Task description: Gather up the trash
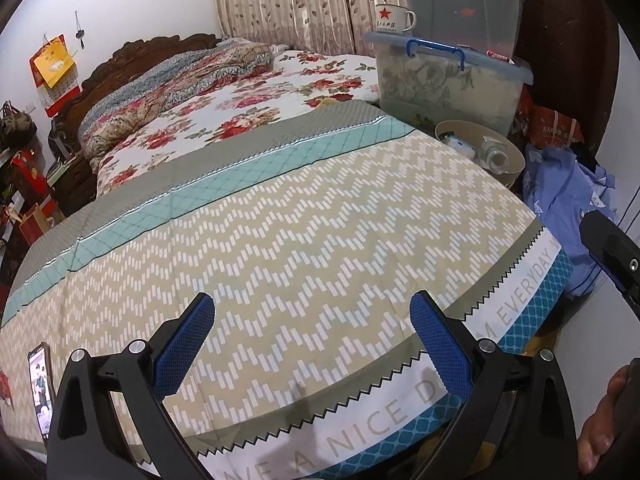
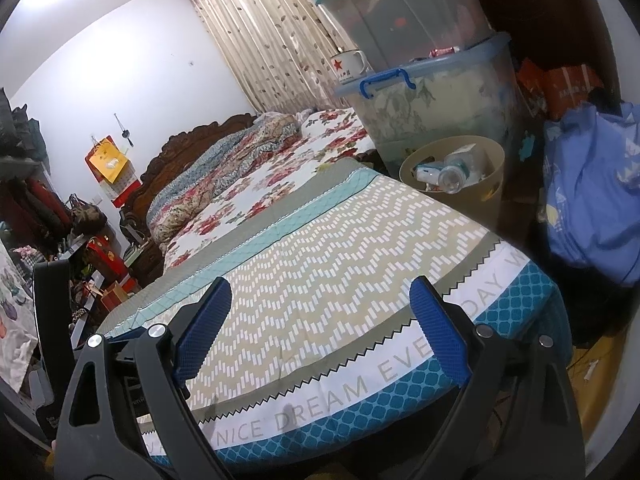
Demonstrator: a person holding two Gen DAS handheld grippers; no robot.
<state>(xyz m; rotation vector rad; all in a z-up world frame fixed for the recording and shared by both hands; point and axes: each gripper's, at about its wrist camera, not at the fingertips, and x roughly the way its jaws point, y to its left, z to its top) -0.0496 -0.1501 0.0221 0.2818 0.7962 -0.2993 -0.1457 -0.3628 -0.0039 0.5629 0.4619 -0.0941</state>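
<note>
The left gripper (image 1: 312, 344) is held released and empty above the bed (image 1: 304, 216), and the right gripper (image 2: 320, 328) likewise. The trash, a bottle (image 2: 452, 178) and wrappers, is seen in the bin (image 2: 486, 196) just beside the bed's far corner. A lidded box (image 2: 436, 100) is stacked behind the bin. A phone (image 1: 40, 392) is laid on the bed's near left edge.

both wrist views sit low at the foot of the bed (image 1: 320, 220), looking forward between spread blue fingers (image 1: 186, 344) toward the headboard (image 2: 192, 140). shared ahead-right: beige bin (image 2: 480, 192), stacked storage boxes (image 1: 448, 84). right view sits nearer them.
</note>
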